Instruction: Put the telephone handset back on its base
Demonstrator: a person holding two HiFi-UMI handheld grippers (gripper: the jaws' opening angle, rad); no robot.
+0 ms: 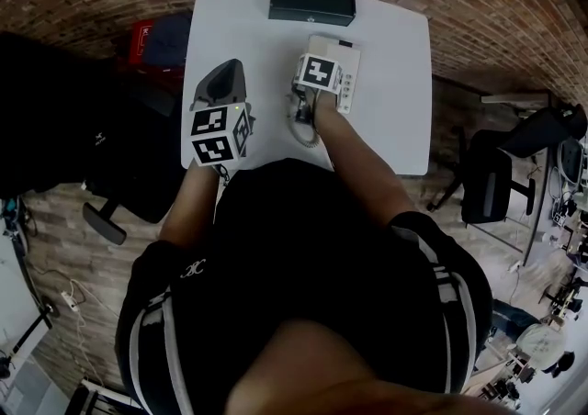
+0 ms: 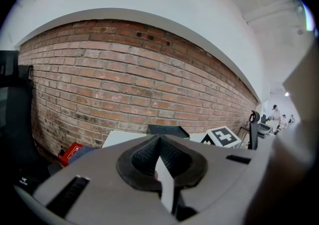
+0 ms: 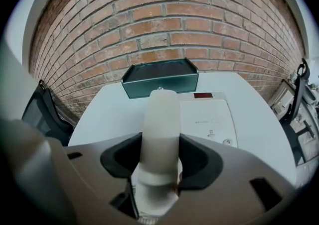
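We reach our right forearm (image 1: pixel 363 161) out from the body over the white table (image 1: pixel 395 101), wrist bent so that the right gripper (image 3: pixel 159 142) tips steeply down; its tongs are clamped on the telephone handset (image 3: pixel 159 114), one dark pad against each side of the pale body; the handset runs lengthwise away from us, its far end toward the dark box (image 3: pixel 159 77) at the table's far edge. The handset sits along the left side of the base (image 3: pixel 207 119), whose flat panel shows just to its right; we cannot tell whether it already touches the cradle. From the head view the marker cube covers most of this, with the base (image 1: pixel 342 60) showing beyond it.

Our left forearm (image 1: pixel 193 197) is held close in, near the table's left front corner; the left gripper (image 2: pixel 159 142) points only slightly down toward the brick wall (image 2: pixel 124 69); its tongs are closed together with nothing between them, well apart from the base.
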